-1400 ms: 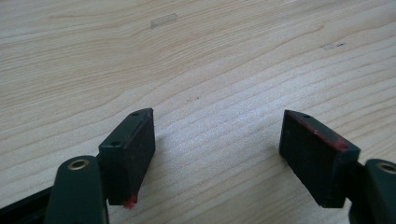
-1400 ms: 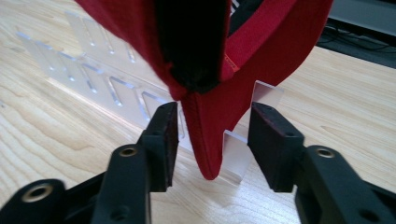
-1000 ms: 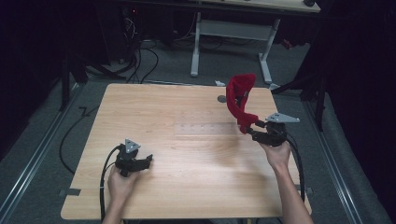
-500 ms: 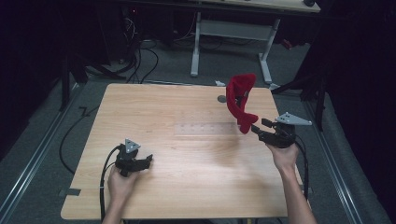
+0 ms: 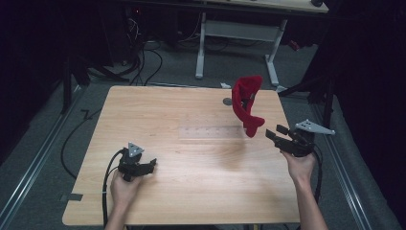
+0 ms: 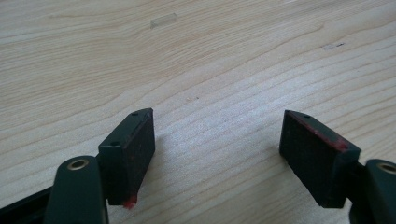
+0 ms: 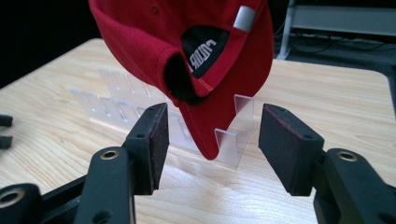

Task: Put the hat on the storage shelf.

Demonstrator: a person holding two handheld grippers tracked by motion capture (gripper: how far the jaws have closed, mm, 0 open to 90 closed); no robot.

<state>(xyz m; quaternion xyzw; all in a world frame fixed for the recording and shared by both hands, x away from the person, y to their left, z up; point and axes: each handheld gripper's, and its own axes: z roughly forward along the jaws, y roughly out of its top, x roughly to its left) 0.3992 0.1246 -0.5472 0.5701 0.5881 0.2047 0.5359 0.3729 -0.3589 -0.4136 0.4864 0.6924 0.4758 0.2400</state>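
A red cap (image 5: 246, 103) hangs brim-down just ahead of the open right hand-held gripper (image 5: 276, 136), far from the open left hand-held gripper (image 5: 148, 165).

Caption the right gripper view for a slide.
Open right gripper faces a red cap hanging on a clear rack on the wooden table.

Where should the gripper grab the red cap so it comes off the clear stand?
Probably the brim of the red cap: its stiff, thin edge hangs lowest, beside the clear stand. The right hand-held gripper, jaws open, could come straight in from the right edge of the table, closing on the brim's two faces.
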